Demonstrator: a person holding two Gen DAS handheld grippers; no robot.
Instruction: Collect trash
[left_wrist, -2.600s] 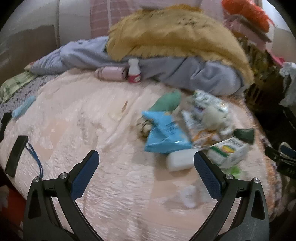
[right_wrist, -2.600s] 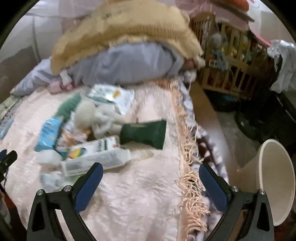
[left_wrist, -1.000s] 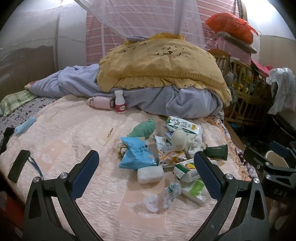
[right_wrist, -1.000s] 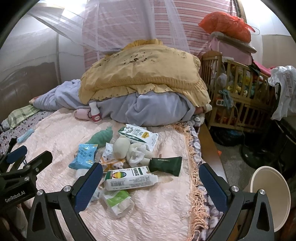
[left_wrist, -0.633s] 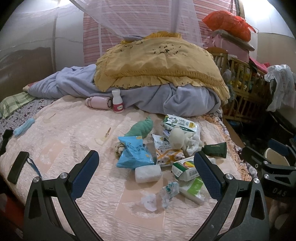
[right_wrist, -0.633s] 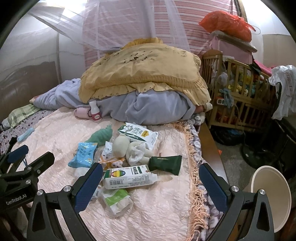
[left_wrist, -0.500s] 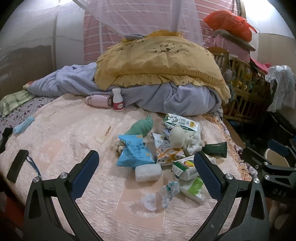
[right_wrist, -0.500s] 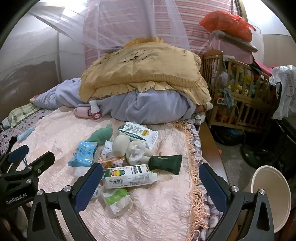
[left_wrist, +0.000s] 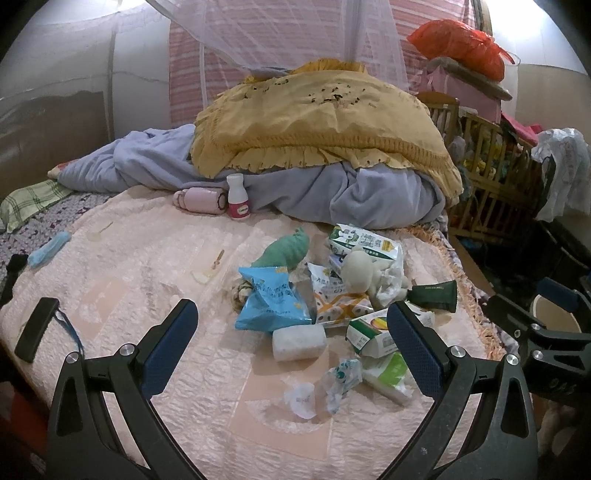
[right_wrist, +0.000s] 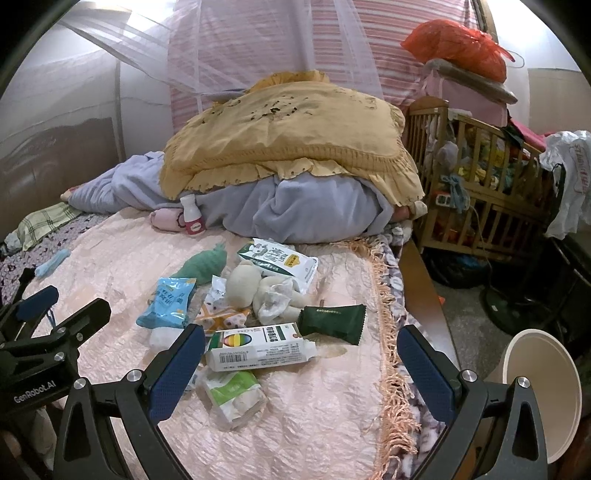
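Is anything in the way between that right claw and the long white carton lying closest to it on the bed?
Nothing visible blocks it. The right gripper hangs open above the bedspread, and the white carton lies just ahead between its fingers. Only a green-and-white packet lies nearer, low and to the left.

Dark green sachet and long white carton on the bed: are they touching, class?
Touching. In the right wrist view, the dark green sachet has its lower left corner meeting the top right end of the long white carton, with no bedspread visible between them.
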